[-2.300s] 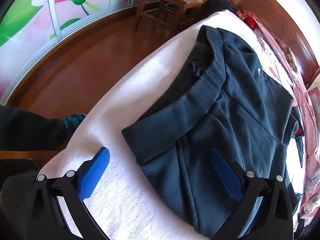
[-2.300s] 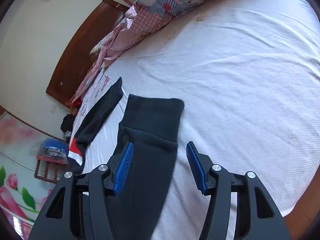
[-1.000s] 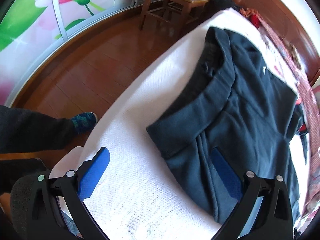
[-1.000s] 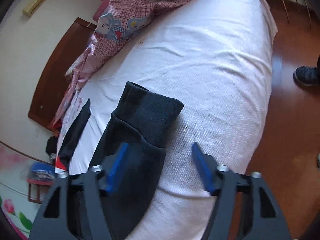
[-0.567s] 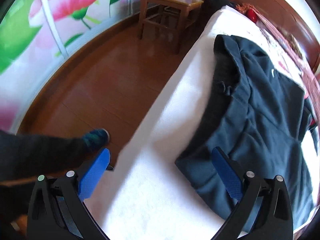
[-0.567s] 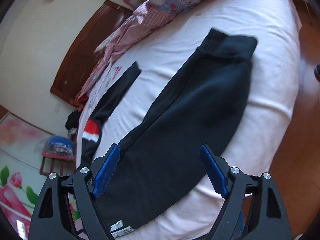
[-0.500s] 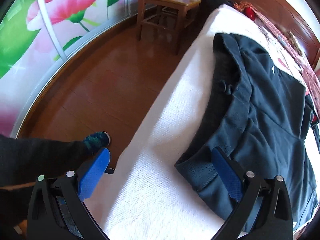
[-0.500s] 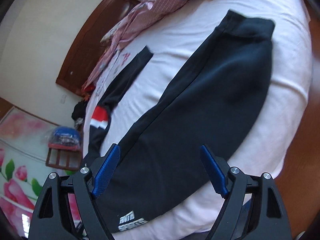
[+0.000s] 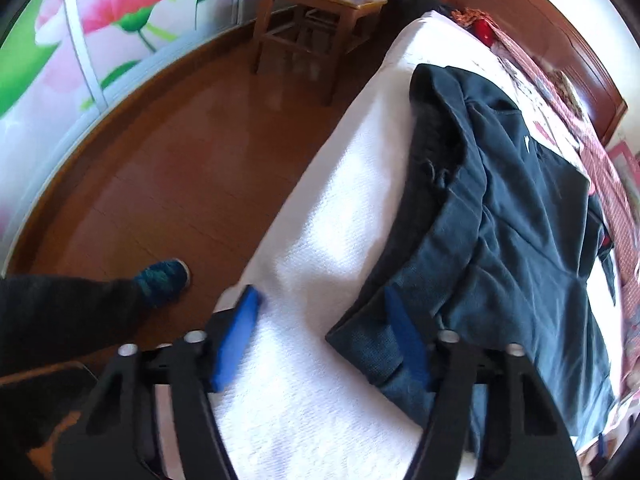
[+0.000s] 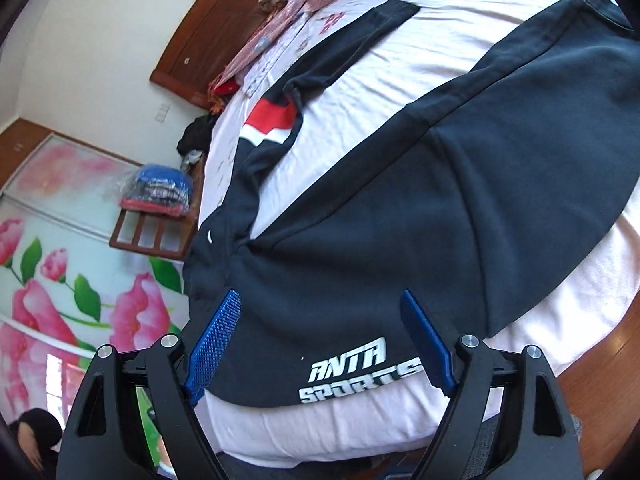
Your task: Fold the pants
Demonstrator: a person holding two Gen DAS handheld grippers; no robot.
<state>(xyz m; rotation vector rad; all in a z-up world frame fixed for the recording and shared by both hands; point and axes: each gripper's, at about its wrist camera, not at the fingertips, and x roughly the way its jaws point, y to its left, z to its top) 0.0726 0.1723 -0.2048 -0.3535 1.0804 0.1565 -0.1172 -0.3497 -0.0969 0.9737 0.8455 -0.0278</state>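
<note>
left gripper (image 9: 320, 344): jaws closing, waistband corner of the pants (image 9: 500, 216) between the pads, not yet pinched | right gripper (image 10: 320, 344): jaws wide, holding nothing, above the printed hip | pants spread on white bed (image 9: 344, 208), legs toward 1 o'clock in the right view

Right hand-held gripper (image 10: 320, 344), jaws wide, above dark pants (image 10: 420, 216) on white bed (image 10: 440, 52)

Matt knit pants (image 9: 516, 216); glossy wood floor (image 9: 168, 168)
</note>
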